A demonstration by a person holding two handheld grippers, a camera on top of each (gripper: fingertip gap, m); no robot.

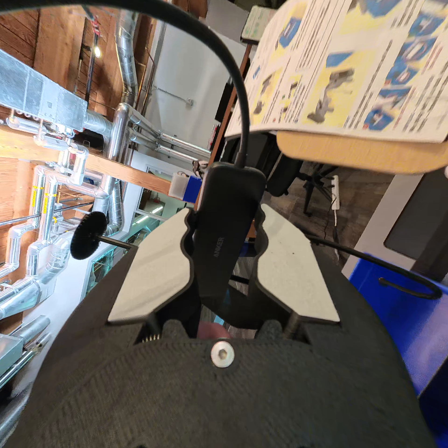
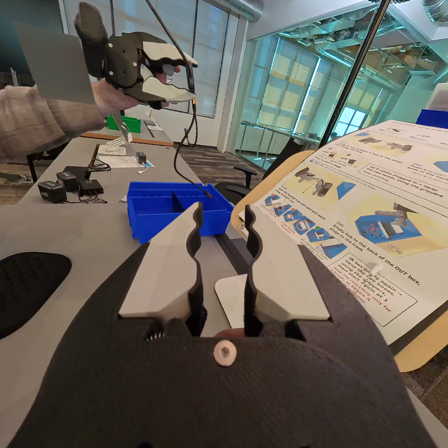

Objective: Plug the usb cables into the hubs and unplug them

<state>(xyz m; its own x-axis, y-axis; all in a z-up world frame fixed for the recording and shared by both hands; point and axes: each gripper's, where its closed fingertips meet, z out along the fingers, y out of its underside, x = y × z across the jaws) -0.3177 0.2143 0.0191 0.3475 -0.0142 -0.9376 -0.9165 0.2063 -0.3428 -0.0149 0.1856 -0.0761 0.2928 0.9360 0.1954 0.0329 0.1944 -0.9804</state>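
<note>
Left gripper (image 1: 224, 232) clamps the hub (image 1: 225, 232) (cable (image 1: 232, 70) arching up); right gripper (image 2: 223, 213) gapes empty.

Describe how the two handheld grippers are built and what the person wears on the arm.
Both grippers share one design: a black, ribbed printed body with a silver screw at the centre and two pale grey fingers lined with wavy black inner edges. On the left gripper a threaded rod shows at one finger's base. The right gripper shows a small spring. The arm wears a light, fuzzy knit sleeve.
</note>
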